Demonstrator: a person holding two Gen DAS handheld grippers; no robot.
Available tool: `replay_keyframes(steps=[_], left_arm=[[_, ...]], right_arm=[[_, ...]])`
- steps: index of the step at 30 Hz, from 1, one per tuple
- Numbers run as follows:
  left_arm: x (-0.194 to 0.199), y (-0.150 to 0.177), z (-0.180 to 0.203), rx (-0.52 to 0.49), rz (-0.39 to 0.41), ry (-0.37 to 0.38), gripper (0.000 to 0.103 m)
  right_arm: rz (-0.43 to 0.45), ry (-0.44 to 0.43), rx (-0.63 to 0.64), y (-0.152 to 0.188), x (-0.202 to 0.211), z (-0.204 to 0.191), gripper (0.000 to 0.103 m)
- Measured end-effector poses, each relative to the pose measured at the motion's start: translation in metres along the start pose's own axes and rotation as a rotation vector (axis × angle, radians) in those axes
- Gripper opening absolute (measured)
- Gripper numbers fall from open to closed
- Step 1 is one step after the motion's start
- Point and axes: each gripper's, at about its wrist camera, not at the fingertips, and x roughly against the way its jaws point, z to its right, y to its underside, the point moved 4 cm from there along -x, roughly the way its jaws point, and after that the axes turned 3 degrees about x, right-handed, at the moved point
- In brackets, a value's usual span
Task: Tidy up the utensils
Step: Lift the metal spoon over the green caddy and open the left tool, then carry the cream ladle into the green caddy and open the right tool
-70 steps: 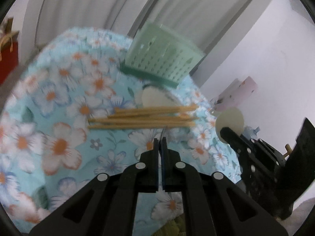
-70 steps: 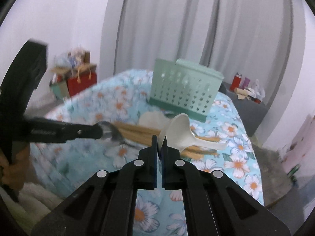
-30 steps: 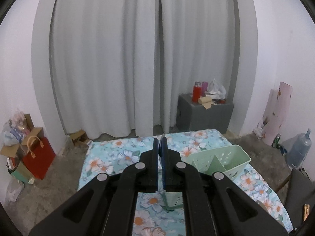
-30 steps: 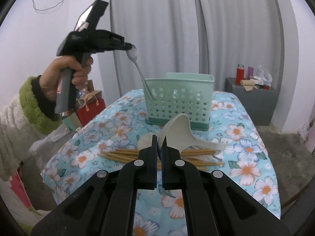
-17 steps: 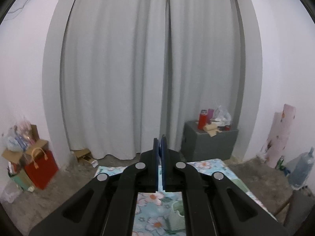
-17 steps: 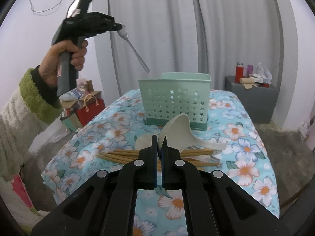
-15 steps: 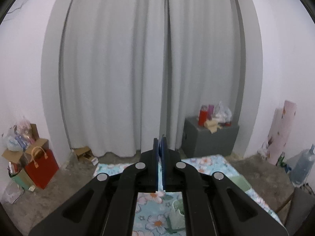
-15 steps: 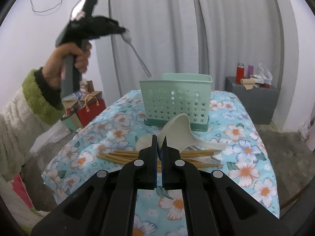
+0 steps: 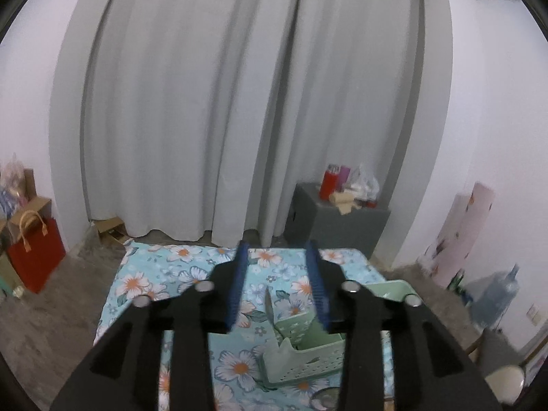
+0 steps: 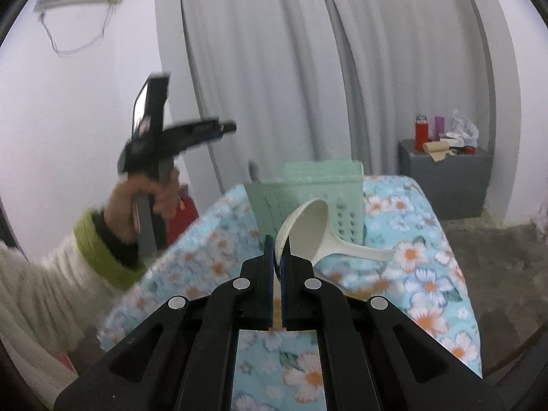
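At 5 o'clock of the spread, empty left gripper (image 9: 276, 286): pale green perforated plastic basket (image 9: 310, 352), thin metal utensil handle (image 9: 269, 306) standing inside. Right gripper (image 10: 278, 257) clamped on cream plastic ladle (image 10: 308, 233), basket at 12 o'clock. Risk judged: rim-only pinch, ladle could pivot or clip basket wall.

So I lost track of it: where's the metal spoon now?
In the left wrist view, the metal spoon stands handle-up in the mint-green perforated plastic basket, below the open left gripper.
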Motion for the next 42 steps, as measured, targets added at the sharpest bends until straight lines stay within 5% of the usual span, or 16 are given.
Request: replay_keyframes(steps=[5,9,16,22,34,37,39,42], left_arm=[[0.032,0.008,-0.014,0.049,0.025,0.004,0.057],[0.049,0.040,-0.035,0.134,-0.036,0.009,0.073],[0.059,0.117,-0.055,0.255,-0.217,-0.002,0.078],[0.072,0.153,-0.056,0.274,-0.262,-0.014,0.084],[0.075,0.162,-0.049,0.176,-0.274,-0.023,0.097],[0.074,0.162,-0.044,0.152,-0.276,-0.018,0.097],[0.072,0.163,-0.041,0.131,-0.281,-0.018,0.097],[0.071,0.163,-0.037,0.102,-0.281,-0.024,0.097]], right_arm=[[0.090,-0.048,-0.004,-0.040,0.013,0.000,0.001],[0.153,-0.153,-0.057,-0.075,0.016,0.005,0.001],[0.125,-0.257,-0.167,-0.111,-0.016,0.024,0.001],[0.068,-0.341,-0.279,-0.128,-0.041,0.035,0.001],[-0.150,-0.264,-0.425,-0.117,-0.093,0.060,0.002],[-0.233,-0.214,-0.427,-0.108,-0.115,0.067,0.010],[-0.261,-0.148,-0.402,-0.105,-0.120,0.068,0.030],[-0.244,-0.049,-0.320,-0.107,-0.118,0.067,0.043]])
